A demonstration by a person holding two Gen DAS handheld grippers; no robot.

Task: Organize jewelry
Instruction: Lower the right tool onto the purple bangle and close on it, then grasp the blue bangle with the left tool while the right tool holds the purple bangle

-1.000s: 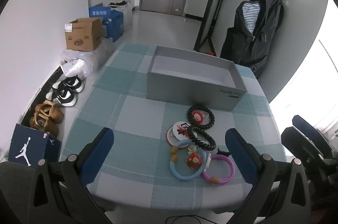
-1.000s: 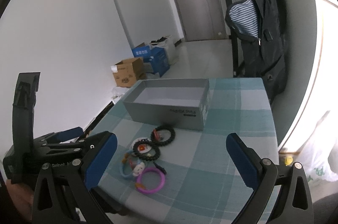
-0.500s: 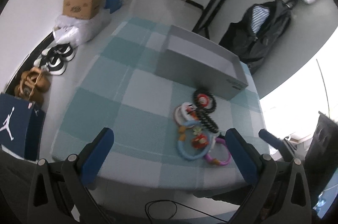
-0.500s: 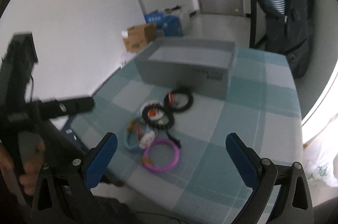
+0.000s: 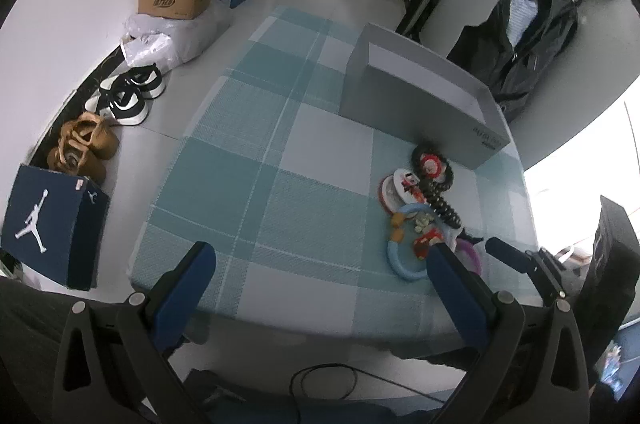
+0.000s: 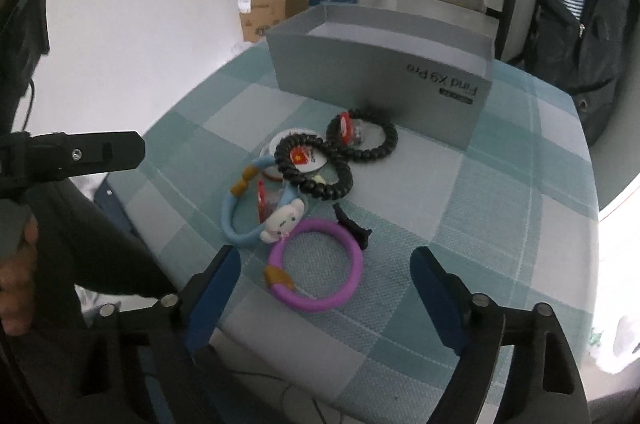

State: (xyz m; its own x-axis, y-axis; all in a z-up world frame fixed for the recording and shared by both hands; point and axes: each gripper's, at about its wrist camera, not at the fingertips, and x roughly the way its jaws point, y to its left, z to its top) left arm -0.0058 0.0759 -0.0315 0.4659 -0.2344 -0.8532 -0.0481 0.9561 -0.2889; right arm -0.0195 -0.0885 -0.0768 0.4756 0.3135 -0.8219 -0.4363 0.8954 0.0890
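Right tongs [image 6: 324, 270], parted and lately narrowing, poised unclenched over purple silicone ring bracelet [image 6: 316, 266] near teal-checked tabletop [image 6: 480, 191] edge; nothing gripped. Left tongs [image 5: 320, 268] released, empty. Open grey cardboard box [image 6: 380, 63] farther back.

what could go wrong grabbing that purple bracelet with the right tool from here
The purple bracelet lies near the table edge, so a nudge could push it off. Its far rim touches a black clip and sits beside the blue bracelet, which might get dragged along. The right tool, jaws just narrowing, holds nothing yet.
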